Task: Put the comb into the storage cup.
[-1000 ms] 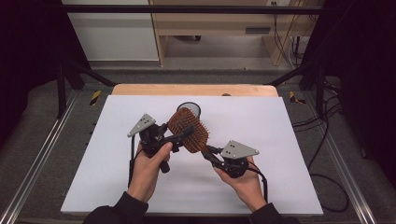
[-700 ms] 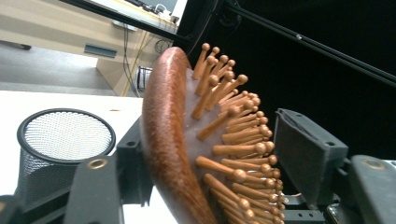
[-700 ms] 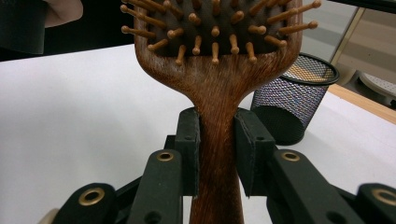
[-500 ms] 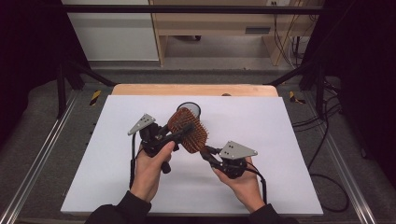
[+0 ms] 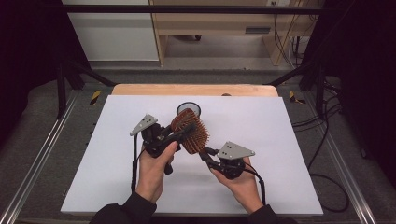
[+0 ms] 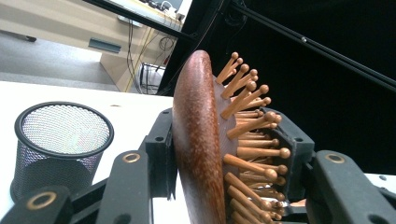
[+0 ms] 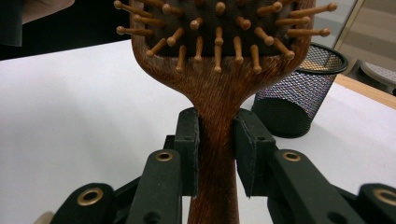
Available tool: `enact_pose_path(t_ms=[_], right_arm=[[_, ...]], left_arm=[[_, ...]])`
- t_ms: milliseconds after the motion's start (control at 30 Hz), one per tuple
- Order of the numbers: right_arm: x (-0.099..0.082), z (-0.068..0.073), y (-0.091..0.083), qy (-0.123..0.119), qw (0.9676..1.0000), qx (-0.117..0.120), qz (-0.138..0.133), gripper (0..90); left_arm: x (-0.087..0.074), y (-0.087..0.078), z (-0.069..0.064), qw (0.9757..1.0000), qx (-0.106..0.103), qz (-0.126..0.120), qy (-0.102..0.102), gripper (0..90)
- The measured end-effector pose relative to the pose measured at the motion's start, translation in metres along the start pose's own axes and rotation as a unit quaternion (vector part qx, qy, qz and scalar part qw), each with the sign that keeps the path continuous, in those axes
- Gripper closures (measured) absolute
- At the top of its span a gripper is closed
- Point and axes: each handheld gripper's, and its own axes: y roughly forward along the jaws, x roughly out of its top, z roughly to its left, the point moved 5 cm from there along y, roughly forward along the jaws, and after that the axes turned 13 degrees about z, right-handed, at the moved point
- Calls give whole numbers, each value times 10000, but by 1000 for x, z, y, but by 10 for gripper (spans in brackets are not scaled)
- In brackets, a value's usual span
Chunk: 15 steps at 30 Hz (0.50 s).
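While the white table (image 5: pixel 289 140) carries little beyond the black mesh cup (image 5: pixel 188 109) at its far middle, the wooden hairbrush (image 5: pixel 190 131) hangs in the air just in front of that cup, between the 2 grippers. The right gripper (image 5: pixel 208 157) is clamped on the brush's handle, pads flat on both sides of the neck. The left gripper (image 5: pixel 180 135) has just been closing on the brush head: 1 pad lies against the smooth back, the other sits among the pins (image 6: pixel 252 140), and I judge it a fresh grip rather than a firm one. A handover looks in hand, likely toward the cup. To do it well, seat the left pads squarely first, then ease the right jaws off the handle only once the head holds steady.
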Motion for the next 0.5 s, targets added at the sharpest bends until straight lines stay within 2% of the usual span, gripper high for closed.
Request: enact_pose_path(t_ms=[167, 333, 500], right_arm=[[0, -1, 0, 52, 10000, 20, -16, 722], [0, -2, -1, 112, 9999, 89, -60, 705], [0, -3, -1, 170, 9997, 129, -79, 633]], left_arm=[[1, 2, 1, 9999, -75, -29, -89, 512], [2, 3, -1, 9999, -88, -32, -39, 514], [2, 4, -1, 9999, -90, -52, -36, 516]])
